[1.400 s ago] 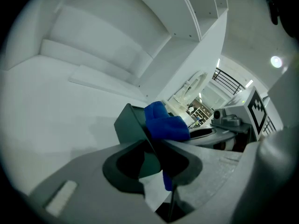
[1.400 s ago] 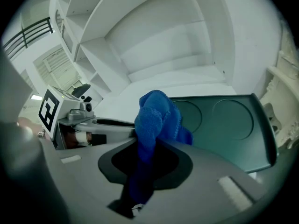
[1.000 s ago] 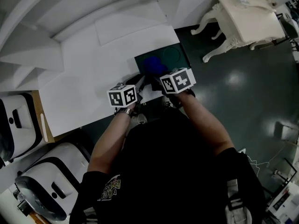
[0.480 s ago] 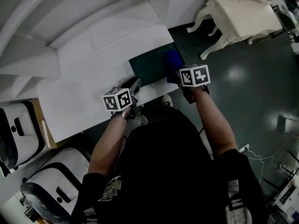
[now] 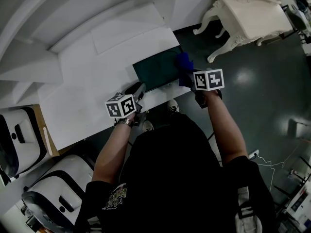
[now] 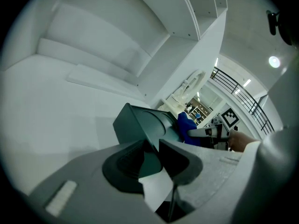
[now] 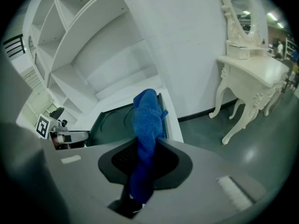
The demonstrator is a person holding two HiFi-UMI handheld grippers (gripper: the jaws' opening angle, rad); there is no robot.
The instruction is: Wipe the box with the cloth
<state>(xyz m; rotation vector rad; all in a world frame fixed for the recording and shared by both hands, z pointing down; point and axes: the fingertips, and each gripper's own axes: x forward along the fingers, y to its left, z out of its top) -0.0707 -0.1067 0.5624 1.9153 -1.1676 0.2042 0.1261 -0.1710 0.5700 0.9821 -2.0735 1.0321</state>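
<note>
Blue cloth [image 5: 184, 62], dark green box [image 5: 154, 70]

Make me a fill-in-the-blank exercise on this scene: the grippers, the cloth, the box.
1. The right gripper grips a ___ cloth.
2. In the head view, the cloth is at the ___ edge of the box.
3. The box lies on a ___ table.
4. In the head view, the left gripper is at the box's near ___ corner.

Missing words: blue; right; white; left.
</note>
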